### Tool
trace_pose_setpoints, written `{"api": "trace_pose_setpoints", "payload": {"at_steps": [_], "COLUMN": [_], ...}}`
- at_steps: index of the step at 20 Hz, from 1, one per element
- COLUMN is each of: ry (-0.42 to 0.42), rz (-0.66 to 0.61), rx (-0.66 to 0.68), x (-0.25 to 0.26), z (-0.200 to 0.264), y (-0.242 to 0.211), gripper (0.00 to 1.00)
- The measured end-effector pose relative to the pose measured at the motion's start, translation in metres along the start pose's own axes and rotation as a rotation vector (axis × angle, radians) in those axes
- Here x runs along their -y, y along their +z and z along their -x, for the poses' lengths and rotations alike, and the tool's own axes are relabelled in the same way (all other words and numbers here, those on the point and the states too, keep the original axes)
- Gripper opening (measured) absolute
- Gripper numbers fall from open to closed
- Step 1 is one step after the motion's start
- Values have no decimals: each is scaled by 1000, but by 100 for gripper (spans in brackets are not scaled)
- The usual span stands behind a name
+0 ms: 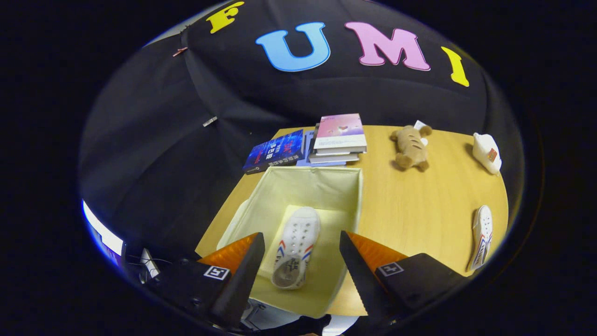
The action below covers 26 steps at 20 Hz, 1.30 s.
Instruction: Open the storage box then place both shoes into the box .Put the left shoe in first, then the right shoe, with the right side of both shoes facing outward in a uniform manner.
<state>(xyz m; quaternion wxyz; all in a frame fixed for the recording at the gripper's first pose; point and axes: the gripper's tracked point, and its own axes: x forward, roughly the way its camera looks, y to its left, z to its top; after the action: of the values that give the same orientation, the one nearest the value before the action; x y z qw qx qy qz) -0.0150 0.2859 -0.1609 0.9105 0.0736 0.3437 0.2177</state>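
My gripper (298,261) hangs open over the storage box (347,186), one shoe (296,245) inside. Second shoe (481,235) lies well right; books (338,137), plush toy (410,147) beyond.

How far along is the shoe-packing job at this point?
Done: the pale cloth storage box stands open, and one white sneaker with red and blue stripes lies inside it. In hand: nothing; the gripper hangs above the box with its fingers apart. Left: the second white sneaker, lying on the wooden table.
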Motion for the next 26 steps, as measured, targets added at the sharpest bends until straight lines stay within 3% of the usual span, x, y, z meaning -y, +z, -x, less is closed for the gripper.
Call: {"api": "trace_pose_setpoints", "payload": {"at_steps": [6, 15, 26], "ry": [-104, -207, -324], "rz": [7, -26, -14], "rx": [51, -26, -176], "x": [133, 315, 444], "z": [59, 103, 96], "y": [13, -31, -105], "gripper": [99, 99, 99]}}
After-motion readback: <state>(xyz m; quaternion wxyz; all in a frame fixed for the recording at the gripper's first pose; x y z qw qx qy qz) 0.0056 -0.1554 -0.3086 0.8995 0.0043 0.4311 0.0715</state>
